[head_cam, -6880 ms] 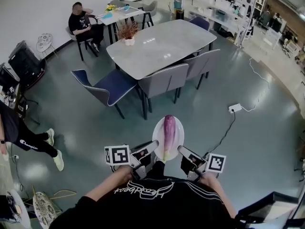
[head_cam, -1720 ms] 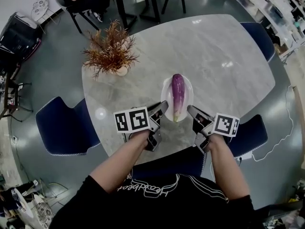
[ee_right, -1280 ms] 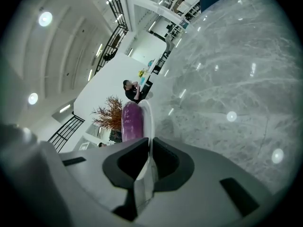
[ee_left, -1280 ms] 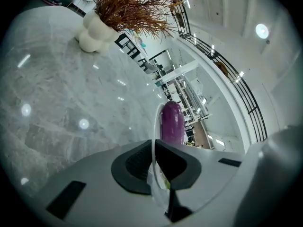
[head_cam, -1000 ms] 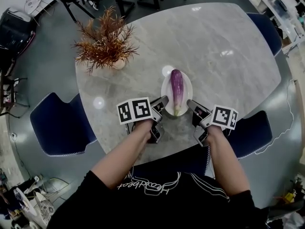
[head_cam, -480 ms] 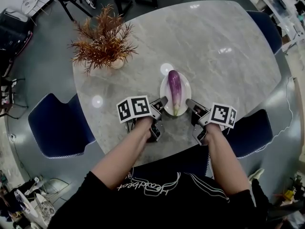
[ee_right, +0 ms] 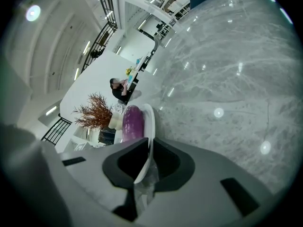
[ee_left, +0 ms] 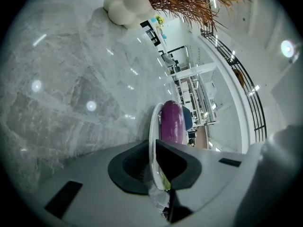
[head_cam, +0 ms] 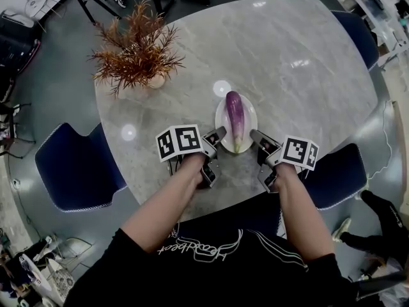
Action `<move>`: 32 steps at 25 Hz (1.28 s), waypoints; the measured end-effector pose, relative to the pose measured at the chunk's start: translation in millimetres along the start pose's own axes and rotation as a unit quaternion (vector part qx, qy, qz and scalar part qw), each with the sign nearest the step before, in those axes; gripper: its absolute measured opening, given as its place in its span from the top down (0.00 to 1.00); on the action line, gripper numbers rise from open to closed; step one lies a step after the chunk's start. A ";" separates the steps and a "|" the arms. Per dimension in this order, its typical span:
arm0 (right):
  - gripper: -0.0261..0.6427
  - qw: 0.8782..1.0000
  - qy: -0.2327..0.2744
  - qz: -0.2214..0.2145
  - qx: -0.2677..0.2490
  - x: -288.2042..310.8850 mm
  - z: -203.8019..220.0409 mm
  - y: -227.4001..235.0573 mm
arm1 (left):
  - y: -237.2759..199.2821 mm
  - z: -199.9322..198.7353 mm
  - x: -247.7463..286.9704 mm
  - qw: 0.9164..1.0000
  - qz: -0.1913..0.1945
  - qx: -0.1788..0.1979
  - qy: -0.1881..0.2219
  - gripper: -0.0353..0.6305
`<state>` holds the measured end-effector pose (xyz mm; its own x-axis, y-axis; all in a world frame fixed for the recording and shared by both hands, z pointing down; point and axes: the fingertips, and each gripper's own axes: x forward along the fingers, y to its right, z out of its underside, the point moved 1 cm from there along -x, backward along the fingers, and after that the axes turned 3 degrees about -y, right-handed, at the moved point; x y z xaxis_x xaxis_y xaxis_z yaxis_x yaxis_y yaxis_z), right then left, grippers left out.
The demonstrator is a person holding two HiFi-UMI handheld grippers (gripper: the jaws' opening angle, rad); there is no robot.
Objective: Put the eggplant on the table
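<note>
One glossy purple eggplant (head_cam: 234, 110) with a pale green stem end lies lengthwise on a single white oval plate (head_cam: 250, 123). The plate is over the near part of the grey marble table (head_cam: 300, 75); whether it rests there is hard to tell. Both bare forearms reach forward, angled downward. Two grippers flank the plate: the left gripper (head_cam: 218, 134) pinches its left rim, the right gripper (head_cam: 255, 135) its right rim.
</note>
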<state>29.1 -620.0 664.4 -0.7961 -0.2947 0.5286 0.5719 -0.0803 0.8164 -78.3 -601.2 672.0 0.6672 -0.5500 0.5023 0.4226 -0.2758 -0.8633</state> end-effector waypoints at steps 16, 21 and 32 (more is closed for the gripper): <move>0.92 0.998 0.002 0.053 -0.040 -0.2 6.8 3.2 | 2.8 1.1 -3.3 1.000 0.004 0.005 0.005 0.78; 0.89 0.994 0.004 0.084 -0.070 -9.8 2.9 6.0 | 4.6 1.6 -13.1 1.000 -0.004 0.011 0.015 0.77; 0.89 0.992 0.039 0.061 -0.104 -36.1 25.2 -13.0 | 12.0 22.7 -53.9 0.998 0.015 0.057 0.029 0.77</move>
<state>45.4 -584.3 640.5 -0.7052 -0.3863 0.5945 0.6982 -0.2325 0.6771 -95.2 -557.0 635.6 0.6454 -0.6021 0.4700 0.4729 -0.1683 -0.8649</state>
